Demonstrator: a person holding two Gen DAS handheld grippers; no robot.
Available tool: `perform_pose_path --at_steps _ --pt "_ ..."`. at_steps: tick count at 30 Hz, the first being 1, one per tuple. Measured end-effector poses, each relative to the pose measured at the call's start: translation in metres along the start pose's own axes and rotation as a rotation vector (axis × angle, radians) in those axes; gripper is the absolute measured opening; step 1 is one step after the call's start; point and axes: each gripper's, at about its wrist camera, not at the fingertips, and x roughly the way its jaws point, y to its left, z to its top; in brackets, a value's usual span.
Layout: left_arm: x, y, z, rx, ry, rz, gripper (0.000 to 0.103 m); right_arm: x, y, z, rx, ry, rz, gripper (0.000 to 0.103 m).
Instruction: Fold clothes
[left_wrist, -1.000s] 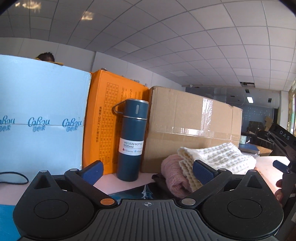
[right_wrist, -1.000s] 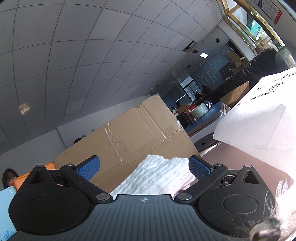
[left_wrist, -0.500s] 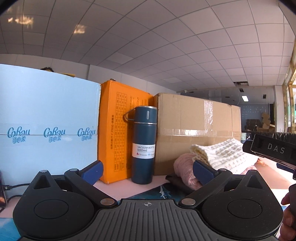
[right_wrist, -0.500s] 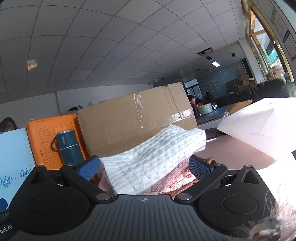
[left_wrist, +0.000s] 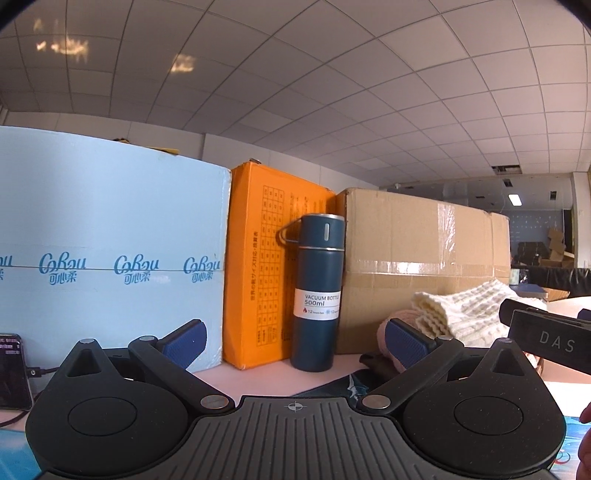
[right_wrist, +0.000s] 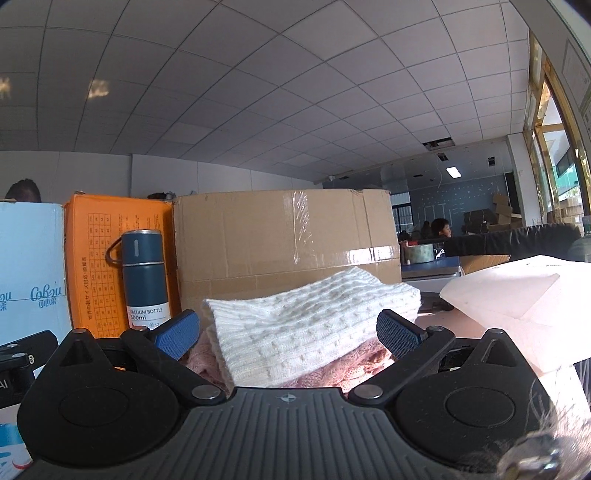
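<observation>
Blue-padded right gripper (right_wrist: 290, 334) spread wide, empty, facing folded white knit sweater (right_wrist: 310, 332) atop pink knit (right_wrist: 332, 373); left gripper (left_wrist: 295, 343) likewise wide, empty.

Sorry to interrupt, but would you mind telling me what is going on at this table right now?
A person holds a gripper in each hand for folding clothes. Both the left gripper and the right gripper are open and grip nothing. A folded white knit lies on top of a pink knit, in front of a cardboard box. A blue vacuum bottle stands upright to their left, by an orange box.
</observation>
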Motion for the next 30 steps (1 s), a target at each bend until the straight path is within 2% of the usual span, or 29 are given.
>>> perform_pose_path --at_steps 2,11,30 --pt "-0.0008 -0.0010 -0.0004 0.009 -0.001 -0.001 0.103 0.0039 -0.0013 -0.0004 0.011 0.023 0.018 0.103" --pt "-0.0019 -0.0066 -0.0006 0.050 0.002 0.012 0.103 0.0032 0.0013 -0.0015 -0.001 0.016 0.020 0.103" --pt "0.0004 -0.0052 -0.0012 0.041 0.013 0.026 0.103 0.0048 0.0003 -0.0018 0.006 0.023 0.024 0.103"
